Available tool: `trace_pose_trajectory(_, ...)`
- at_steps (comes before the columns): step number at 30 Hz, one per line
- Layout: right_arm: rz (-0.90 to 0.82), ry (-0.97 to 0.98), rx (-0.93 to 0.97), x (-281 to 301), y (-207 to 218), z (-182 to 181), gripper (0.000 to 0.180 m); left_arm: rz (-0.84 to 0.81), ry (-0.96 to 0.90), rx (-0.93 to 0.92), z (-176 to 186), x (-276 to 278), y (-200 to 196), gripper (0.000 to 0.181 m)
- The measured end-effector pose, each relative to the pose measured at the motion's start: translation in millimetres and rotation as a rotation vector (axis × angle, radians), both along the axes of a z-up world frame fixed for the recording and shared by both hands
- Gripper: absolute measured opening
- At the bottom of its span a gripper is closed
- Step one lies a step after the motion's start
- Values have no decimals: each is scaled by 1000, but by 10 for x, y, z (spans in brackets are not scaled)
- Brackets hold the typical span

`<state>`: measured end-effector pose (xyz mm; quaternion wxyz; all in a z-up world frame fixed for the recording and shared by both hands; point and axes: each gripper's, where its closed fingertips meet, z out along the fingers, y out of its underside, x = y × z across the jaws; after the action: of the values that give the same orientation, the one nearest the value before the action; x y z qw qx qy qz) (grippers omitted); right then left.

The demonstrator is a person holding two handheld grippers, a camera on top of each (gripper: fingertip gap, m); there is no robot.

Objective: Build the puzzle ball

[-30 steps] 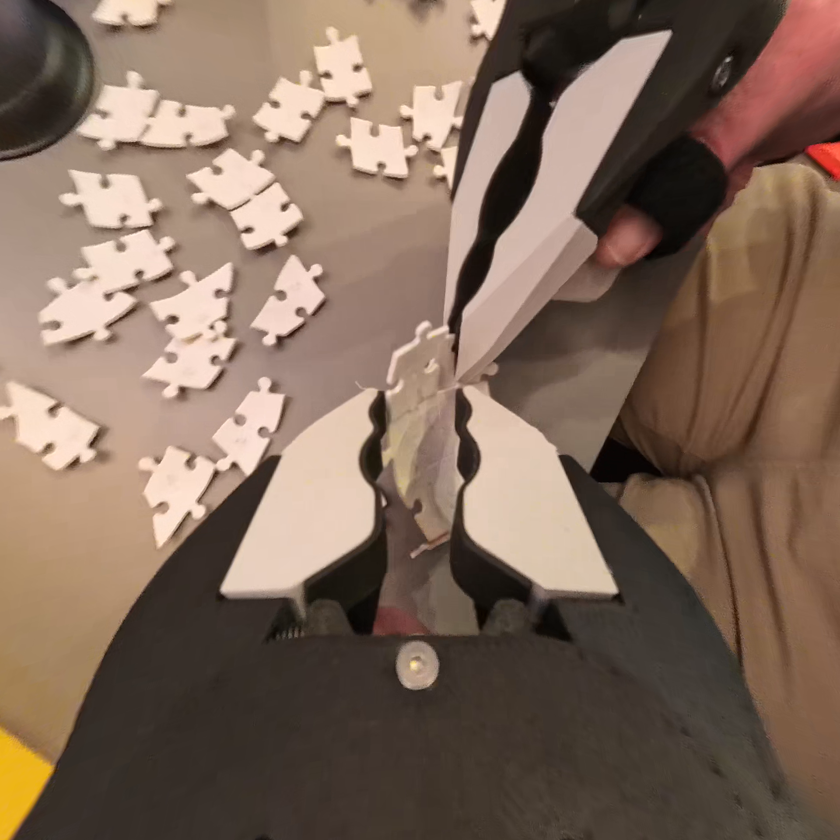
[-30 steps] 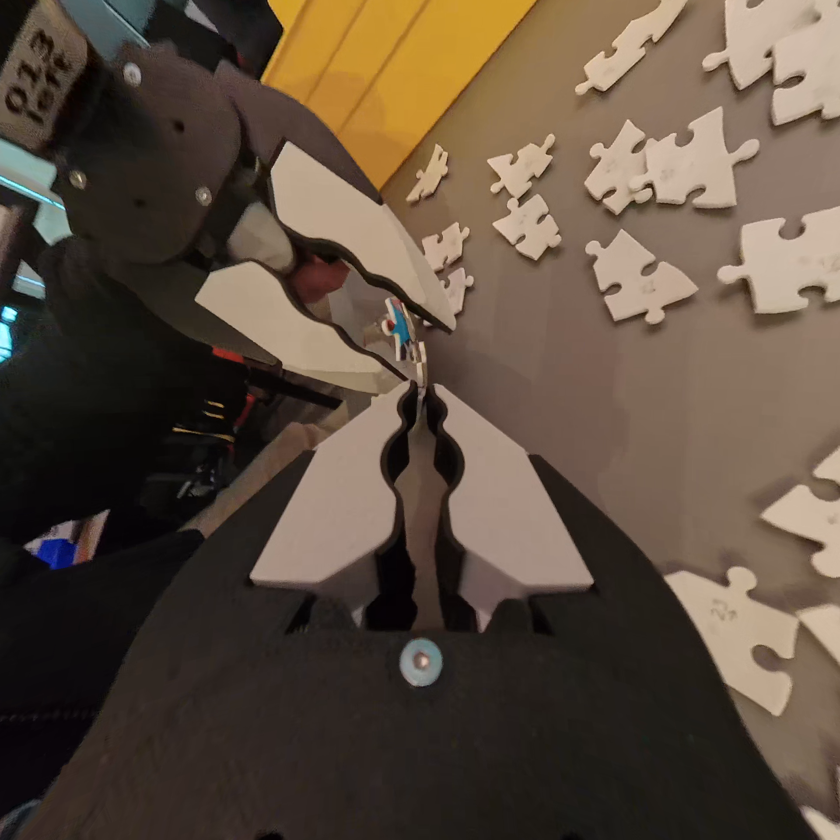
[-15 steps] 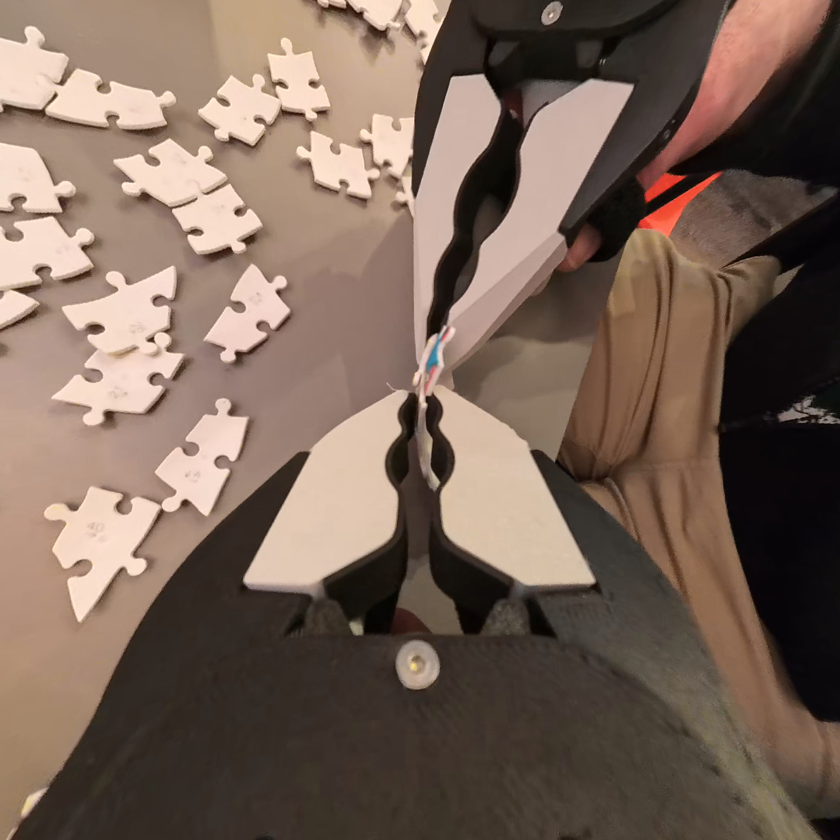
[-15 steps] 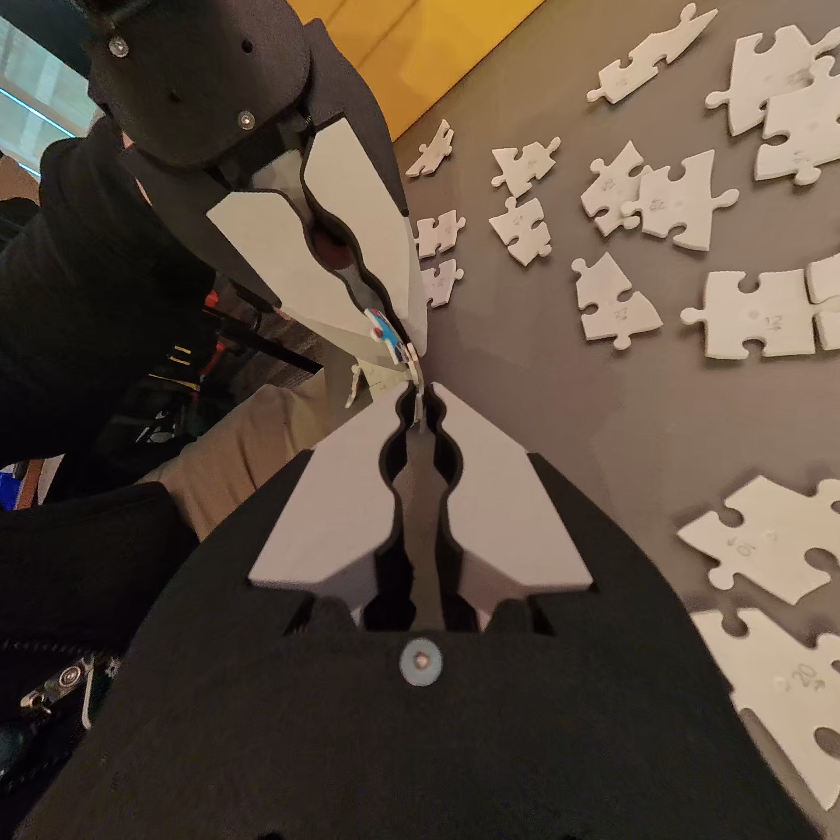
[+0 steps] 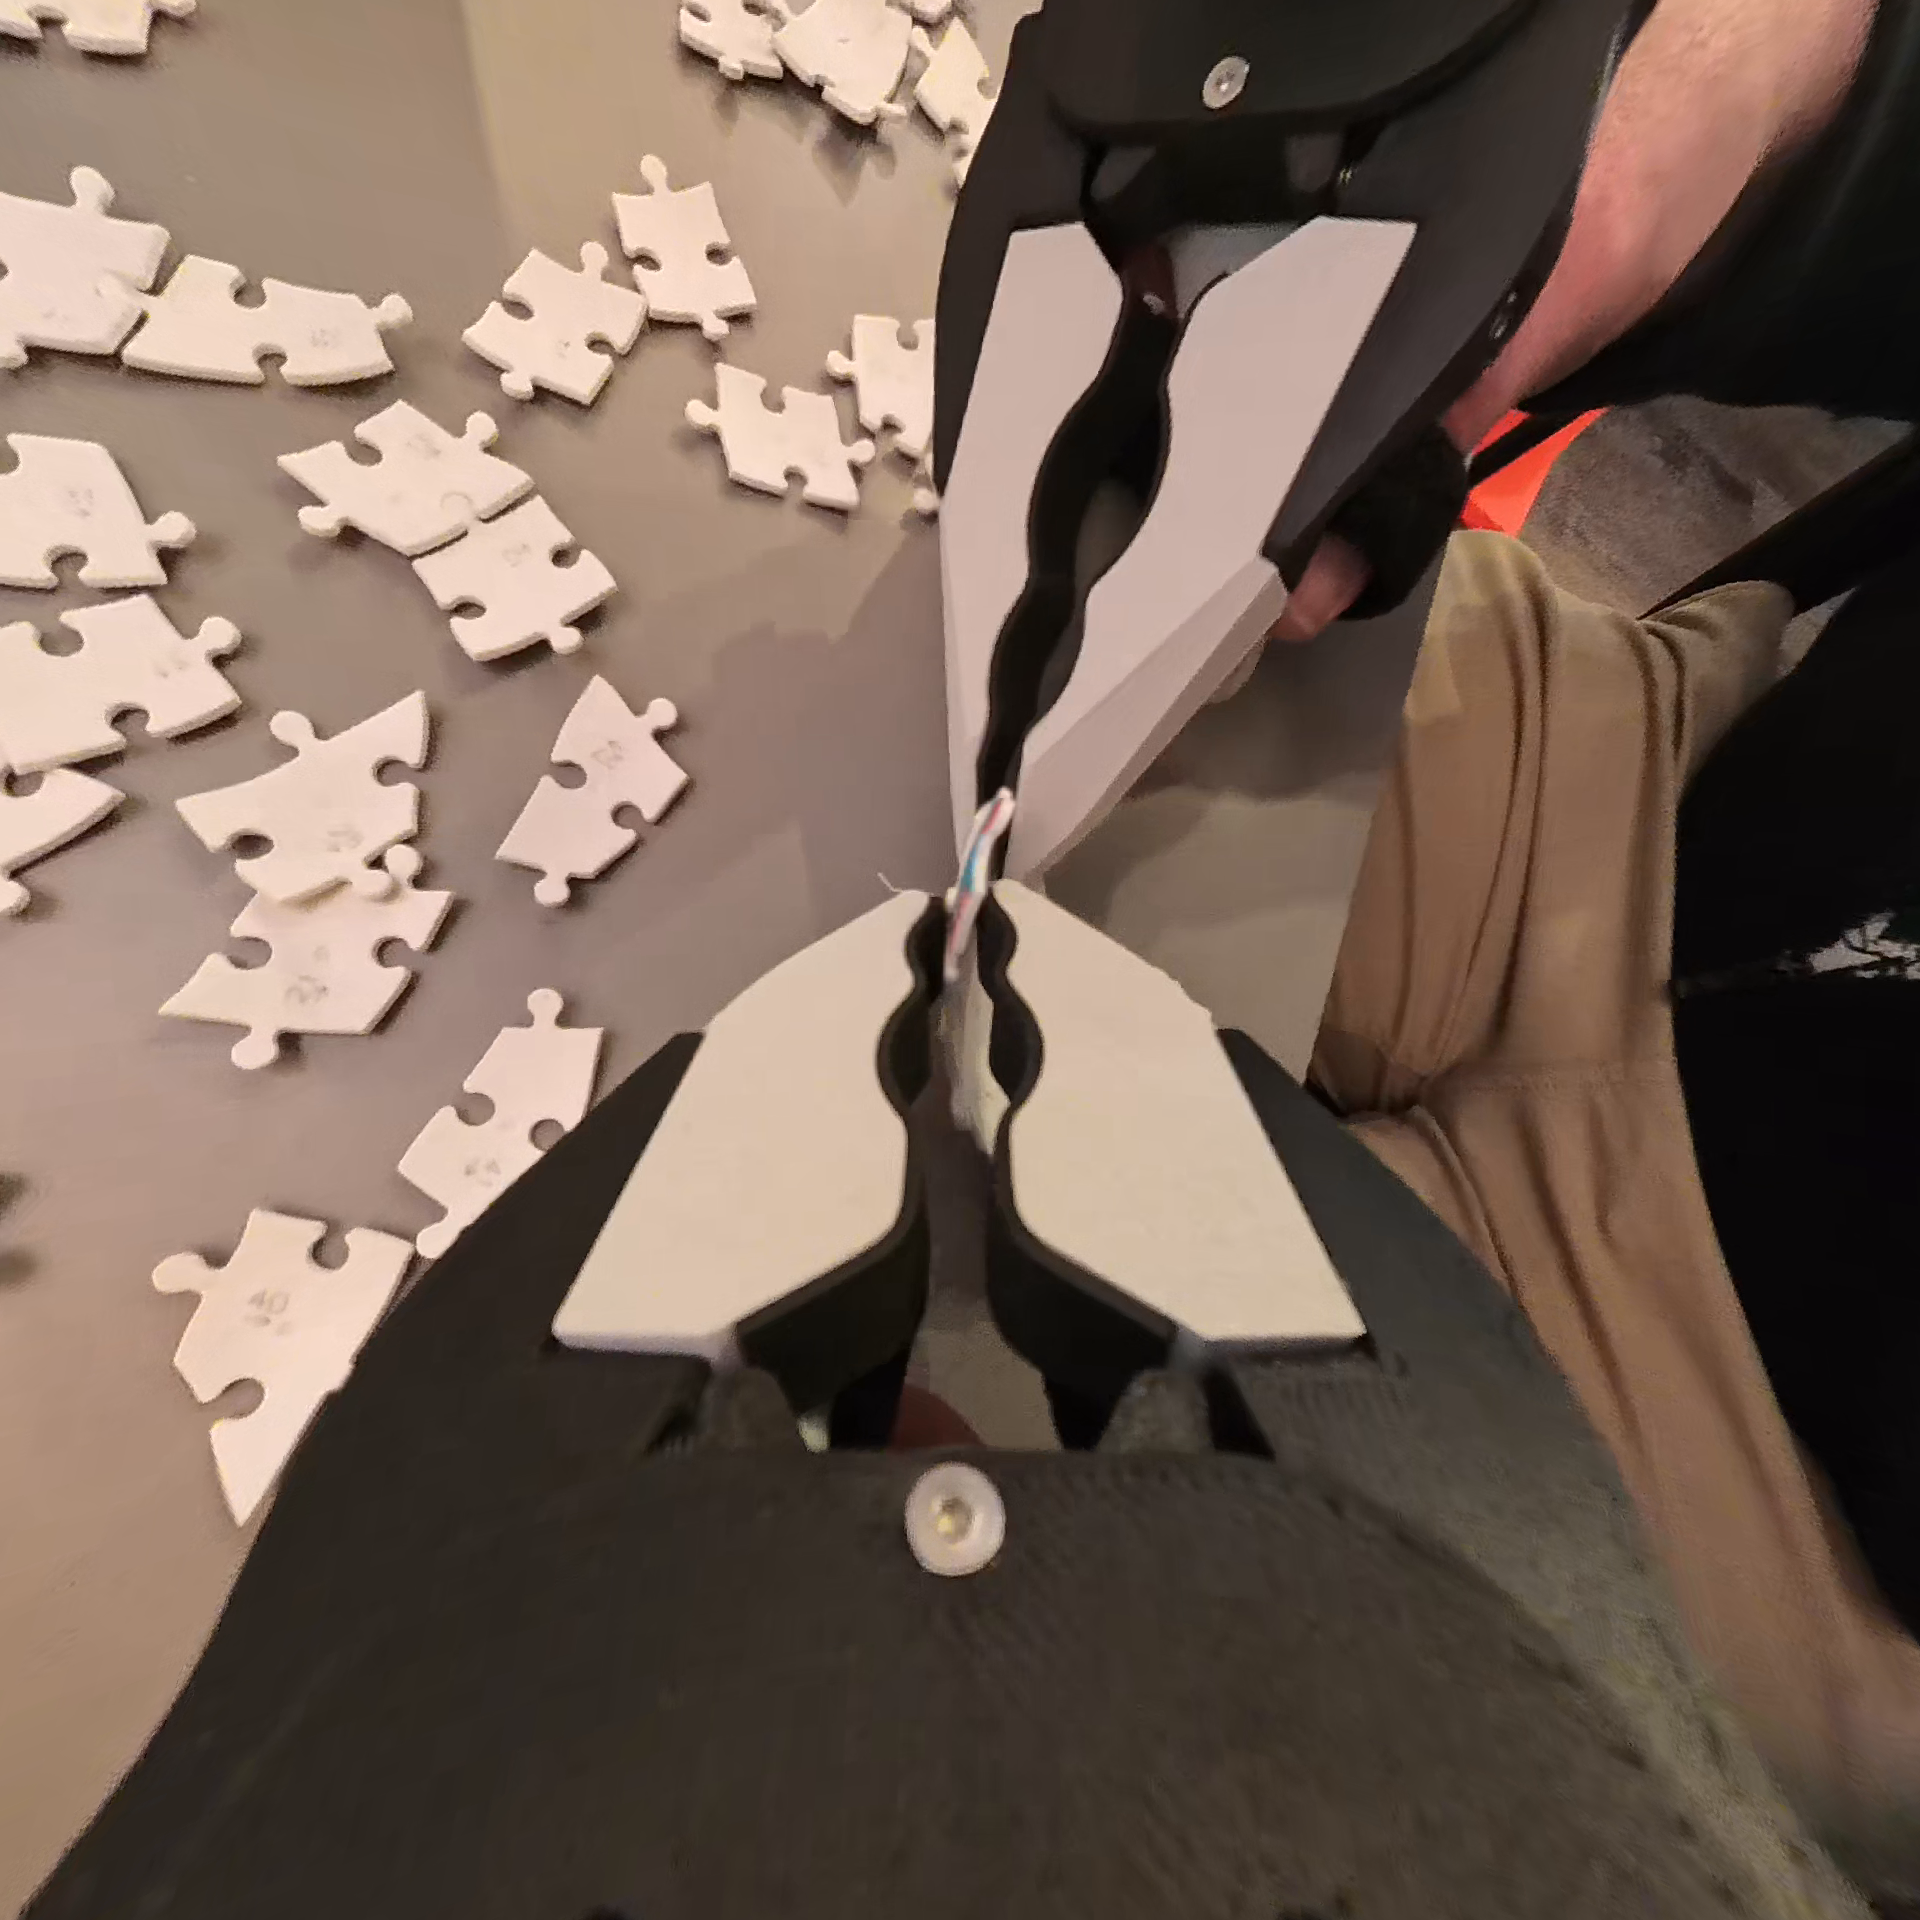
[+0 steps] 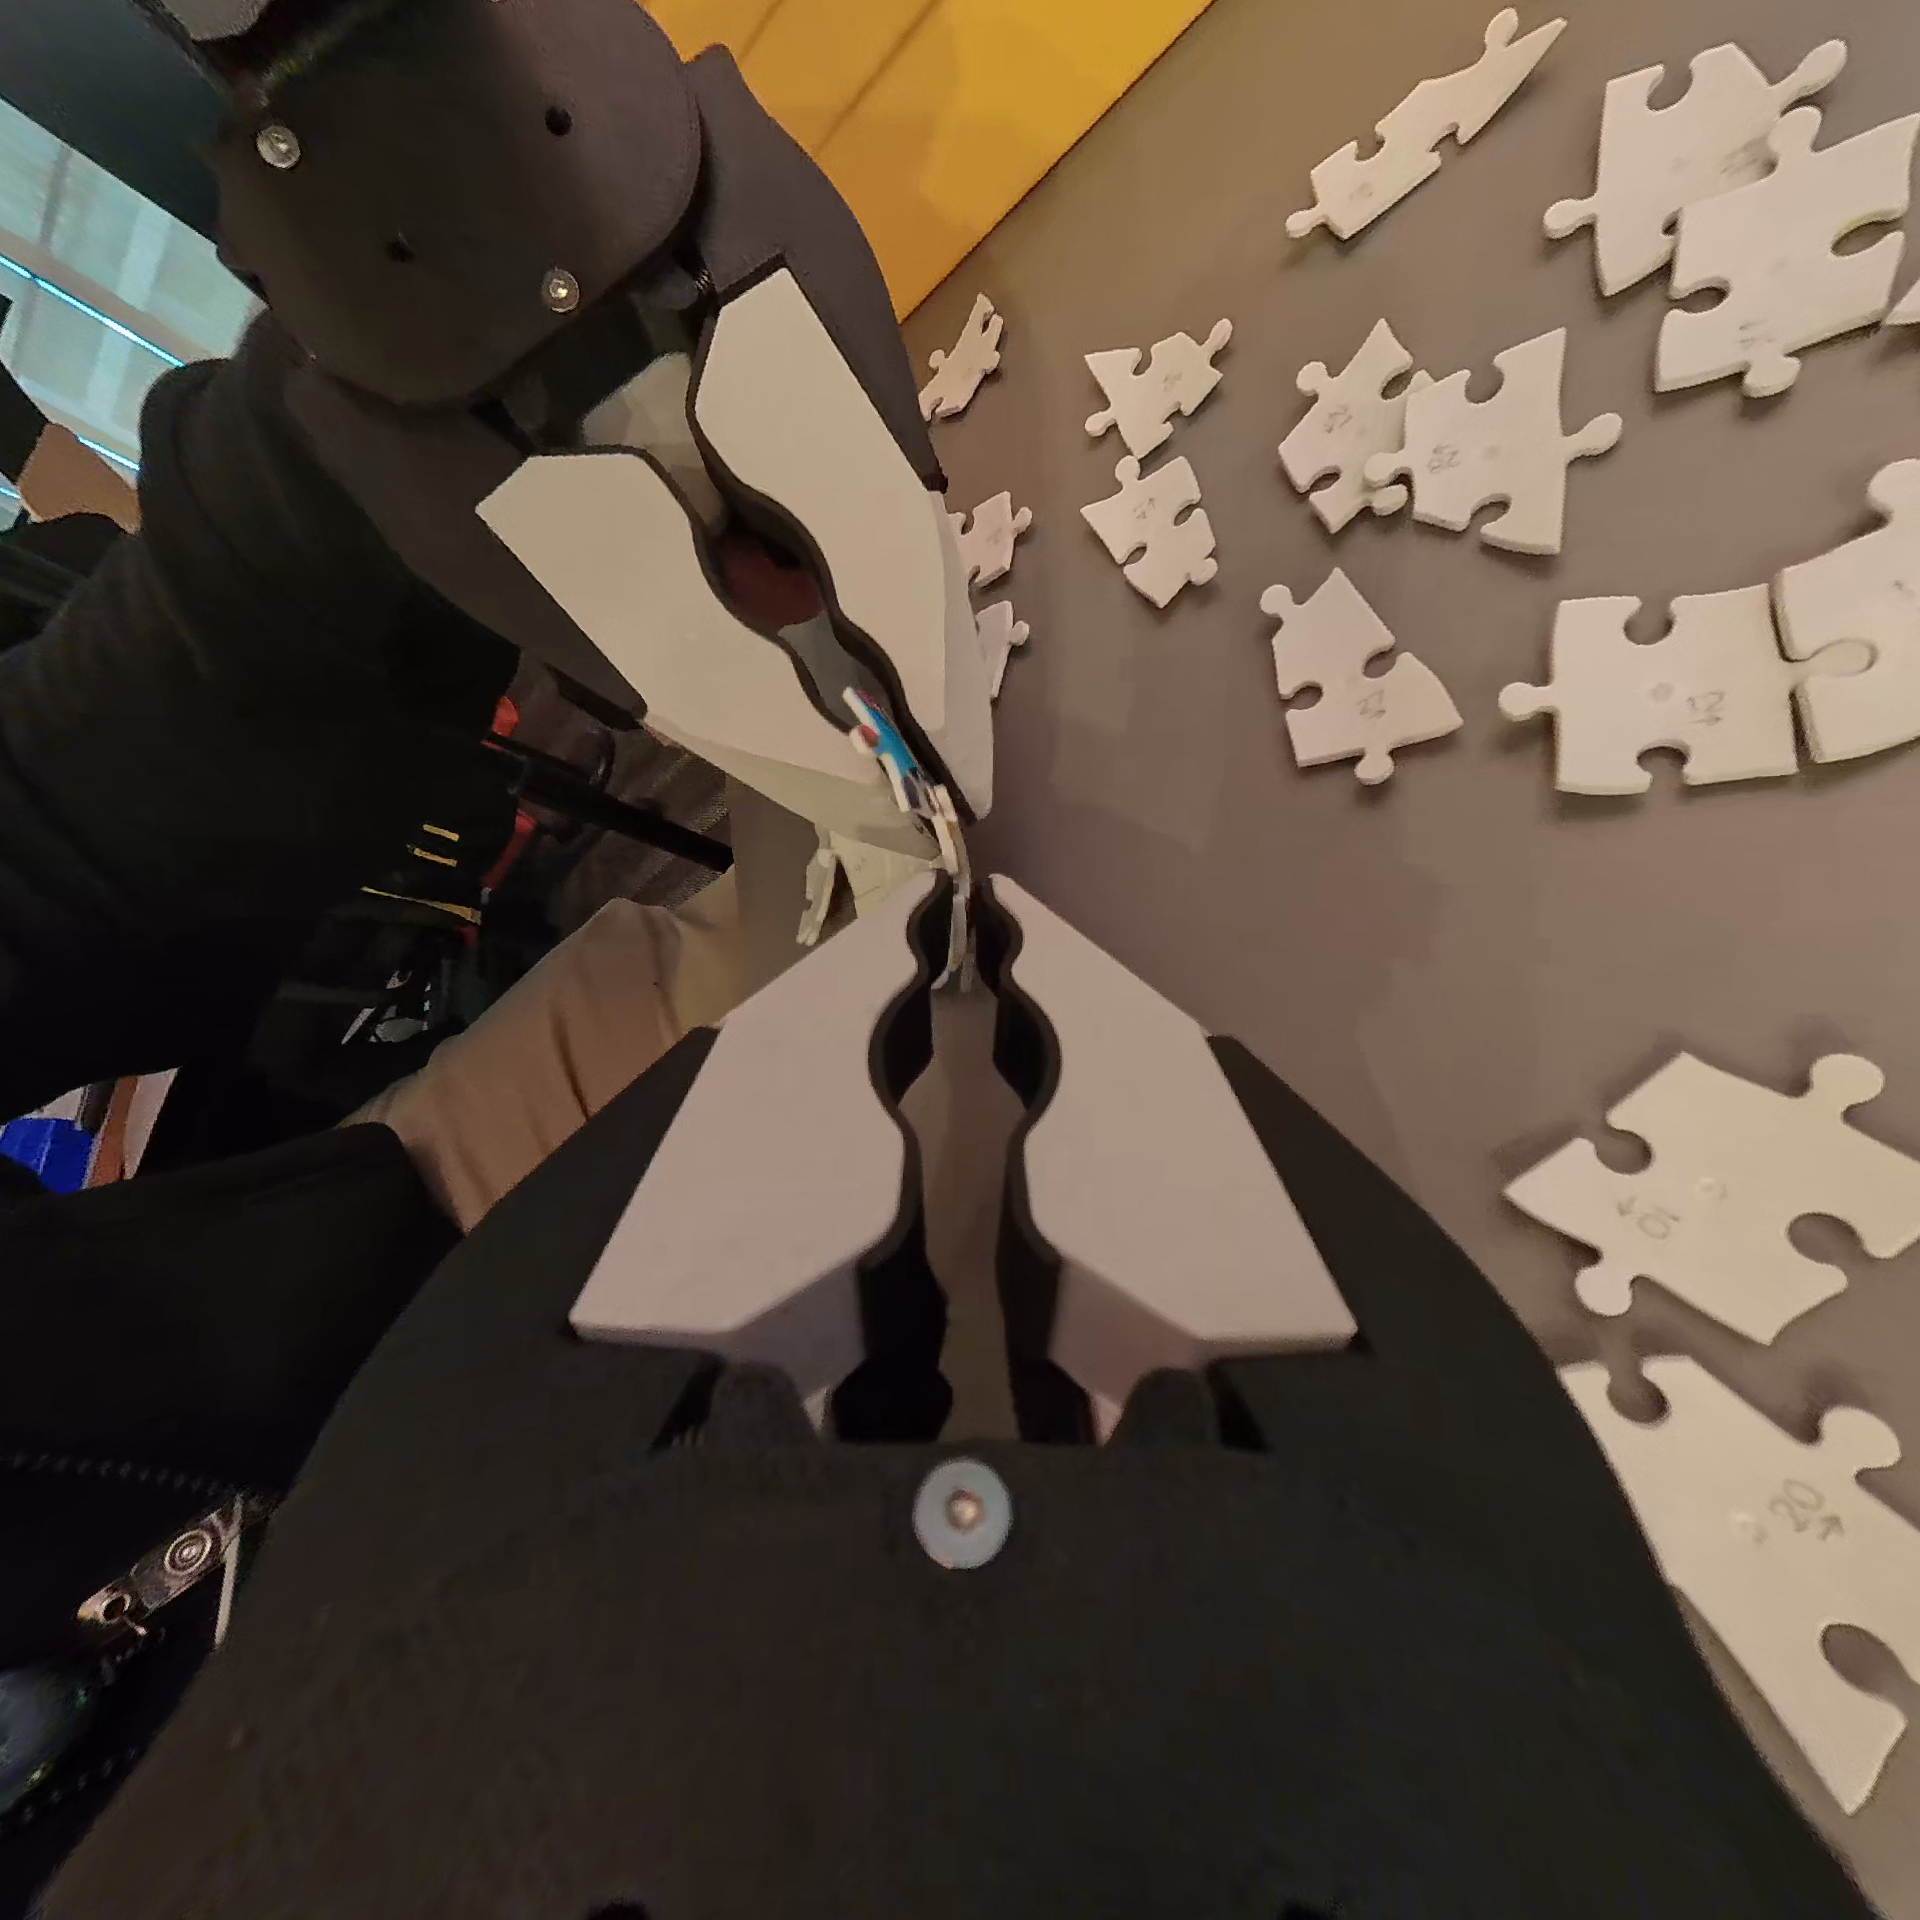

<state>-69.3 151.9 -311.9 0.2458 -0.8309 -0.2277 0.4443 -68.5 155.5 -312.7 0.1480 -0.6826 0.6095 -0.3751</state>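
Observation:
My left gripper [image 5: 961, 904] is shut on a puzzle piece [image 5: 971, 1049] seen edge on between its white fingers. My right gripper [image 6: 964, 888] is shut on a second piece [image 6: 958, 935], also edge on. The two grippers point tip to tip just above the near edge of the grey table [image 5: 810, 644], and the two pieces touch between the tips. The right gripper [image 5: 997, 821] comes down from the top in the left wrist view, with a coloured printed edge [image 5: 985, 842] at its tips. The left gripper [image 6: 940, 805] shows at upper left in the right wrist view, a coloured piece [image 6: 883, 743] in its jaws.
Several loose white pieces lie back side up across the table, such as one [image 5: 597, 790] left of the grippers and one [image 6: 1351, 686] right of them. A person's tan trouser leg [image 5: 1558, 935] is beside the table edge. A yellow strip [image 6: 987, 125] borders the far side. The tips of both grippers are at nearly the same place.
The left gripper's piece showed its broad face one second ago and is now edge on. Both grippers have stayed shut and tip to tip while turning slightly.

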Motion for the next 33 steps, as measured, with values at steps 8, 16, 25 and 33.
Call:
trace_pose_trajectory(8, -14, 25, -25, 47, 11, 5, 2, 11, -27, -41, 0, 26, 1, 6)
trace_pose_trajectory(16, -62, 50, -58, 140, 62, -18, 2, 32, -30, -52, -29, 2, 61, 4)
trace_pose_trajectory(25, -66, 13, -21, 127, 84, -15, 2, 35, -43, -13, -6, 19, 99, 3)
trace_pose_trajectory(33, -84, 56, -36, 163, 105, 14, 2, 29, -58, -50, 15, 23, 77, 2)
